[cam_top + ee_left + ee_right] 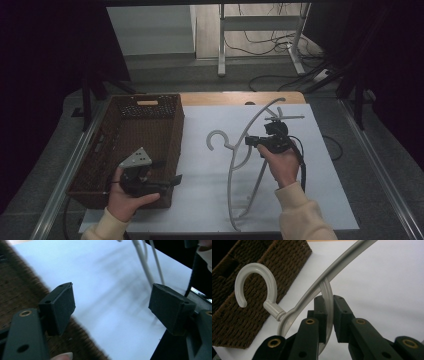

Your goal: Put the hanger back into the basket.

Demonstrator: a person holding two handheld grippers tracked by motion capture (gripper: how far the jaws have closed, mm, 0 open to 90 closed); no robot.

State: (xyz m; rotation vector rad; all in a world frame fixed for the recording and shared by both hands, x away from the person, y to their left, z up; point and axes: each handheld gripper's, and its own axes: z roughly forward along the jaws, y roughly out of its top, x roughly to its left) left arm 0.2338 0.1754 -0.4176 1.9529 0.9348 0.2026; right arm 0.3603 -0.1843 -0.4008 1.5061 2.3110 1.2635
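The right tongs (252, 141) are clamped on an inner strut of the white plastic hanger (239, 150), which is held tilted above the middle of the white-covered table (200, 200), its hook (254, 282) pointing left toward the brown woven basket (120, 145). The left tongs (172, 181) stand wide open and empty at the basket's near right corner, aimed right toward the hanger.
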